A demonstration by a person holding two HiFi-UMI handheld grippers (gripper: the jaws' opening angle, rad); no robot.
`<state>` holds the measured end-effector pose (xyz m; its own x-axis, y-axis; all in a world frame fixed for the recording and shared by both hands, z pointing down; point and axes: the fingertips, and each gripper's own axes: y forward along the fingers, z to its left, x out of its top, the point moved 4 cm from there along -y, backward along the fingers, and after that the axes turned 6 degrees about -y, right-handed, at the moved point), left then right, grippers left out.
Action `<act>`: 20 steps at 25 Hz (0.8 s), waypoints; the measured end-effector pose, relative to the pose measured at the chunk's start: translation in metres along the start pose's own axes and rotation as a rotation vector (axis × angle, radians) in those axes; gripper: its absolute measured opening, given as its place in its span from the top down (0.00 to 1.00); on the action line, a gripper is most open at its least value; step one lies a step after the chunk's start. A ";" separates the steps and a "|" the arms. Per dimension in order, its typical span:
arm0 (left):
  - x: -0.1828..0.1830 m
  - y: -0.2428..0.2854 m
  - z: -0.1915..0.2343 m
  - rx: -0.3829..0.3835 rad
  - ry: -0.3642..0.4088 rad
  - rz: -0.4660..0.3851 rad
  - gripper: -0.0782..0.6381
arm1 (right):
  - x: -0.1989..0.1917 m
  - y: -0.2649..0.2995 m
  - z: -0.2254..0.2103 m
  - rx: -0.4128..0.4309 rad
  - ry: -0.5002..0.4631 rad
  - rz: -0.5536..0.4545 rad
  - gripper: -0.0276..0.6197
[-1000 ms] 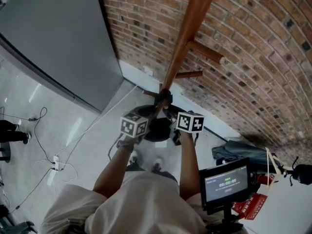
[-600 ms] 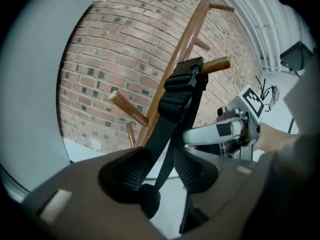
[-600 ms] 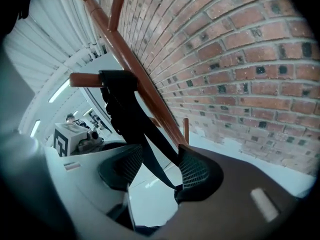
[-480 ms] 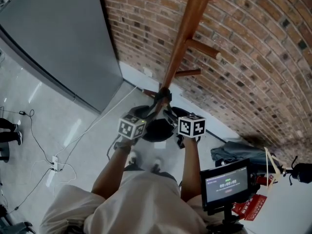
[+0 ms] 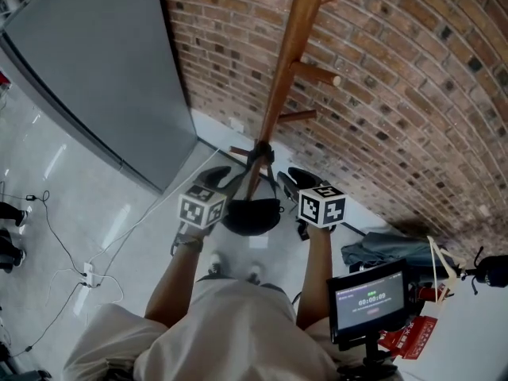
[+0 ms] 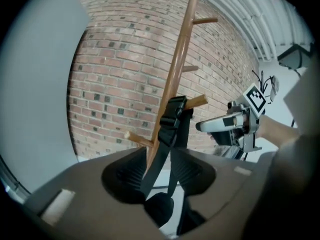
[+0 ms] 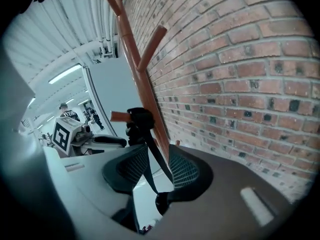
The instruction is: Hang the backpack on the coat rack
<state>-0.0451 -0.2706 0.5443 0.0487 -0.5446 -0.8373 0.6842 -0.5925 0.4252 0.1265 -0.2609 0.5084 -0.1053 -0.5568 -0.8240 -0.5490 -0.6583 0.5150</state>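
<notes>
The black backpack [image 5: 252, 213] hangs by its straps [image 5: 262, 155] from a low peg of the wooden coat rack [image 5: 290, 62]. My left gripper [image 5: 220, 176] is just left of it and my right gripper [image 5: 295, 179] just right, both apart from the bag. In the left gripper view the strap [image 6: 172, 119] runs down from the peg and shows through the gap of the left gripper [image 6: 159, 171]; its jaws are closing, with no pad on the strap. The right gripper [image 7: 157, 169] frames the strap [image 7: 142, 134] the same way, its jaws closing without touching it.
A brick wall [image 5: 413, 94] stands behind the rack and a grey panel [image 5: 95, 62] to its left. Cables [image 5: 87, 268] lie on the pale floor. A grey cloth bundle [image 5: 381, 246] and a small monitor [image 5: 369, 296] are at the lower right.
Both grippers let go of the strap top, opened, rose and spread apart to either side. The backpack now hangs free between them on the peg.
</notes>
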 end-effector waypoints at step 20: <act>0.142 -0.104 -0.065 -0.001 0.250 -0.433 0.89 | 0.111 -0.100 0.061 -0.028 -0.193 -0.282 0.95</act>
<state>-0.0621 -0.2477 0.3583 -0.0674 -0.0899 -0.9937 0.6810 -0.7320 0.0200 0.1188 -0.2258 0.3512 -0.1094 -0.2461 -0.9631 -0.5561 -0.7879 0.2645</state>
